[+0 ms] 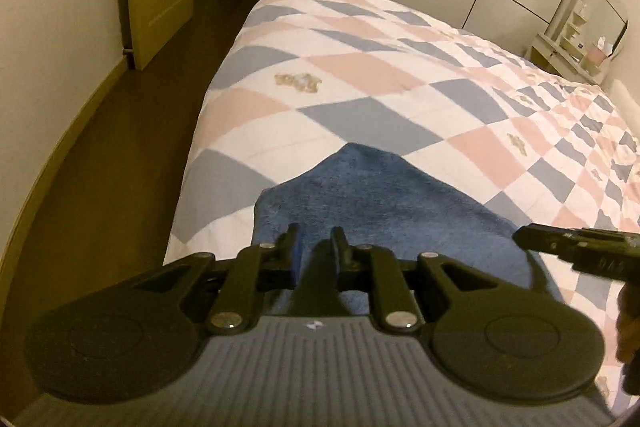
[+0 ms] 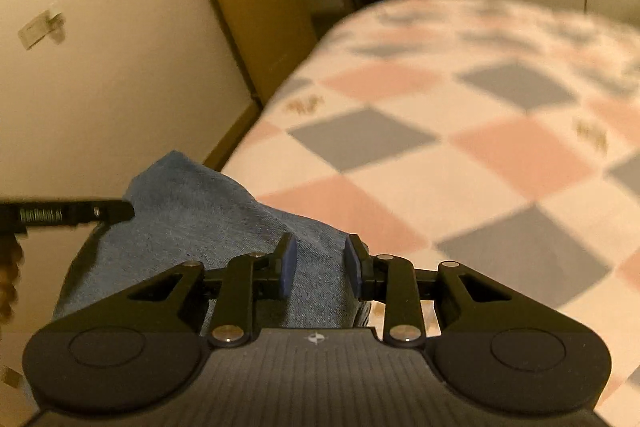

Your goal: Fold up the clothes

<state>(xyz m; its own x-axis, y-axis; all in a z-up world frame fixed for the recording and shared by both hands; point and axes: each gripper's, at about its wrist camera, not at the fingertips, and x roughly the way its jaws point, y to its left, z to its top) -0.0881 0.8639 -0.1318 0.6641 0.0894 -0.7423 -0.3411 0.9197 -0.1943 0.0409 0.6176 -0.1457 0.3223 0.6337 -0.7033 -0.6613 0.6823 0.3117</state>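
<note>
Denim garment (image 1: 384,195) lies at the bed's (image 1: 360,75) 6 o'clock edge, on the checkered quilt. Left tongs (image 1: 316,247) and right tongs (image 2: 320,263) each clamp its fabric.

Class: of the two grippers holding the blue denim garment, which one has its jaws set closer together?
The left gripper: its jaws pinch the blue denim garment with a narrower gap than the right gripper.

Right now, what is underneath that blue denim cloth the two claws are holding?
Beneath the blue denim cloth lies a bed quilt of pink, grey-blue and white diamonds, showing around its far edge. The part of the quilt directly under the cloth is covered, so whatever else lies there cannot be seen.
</note>
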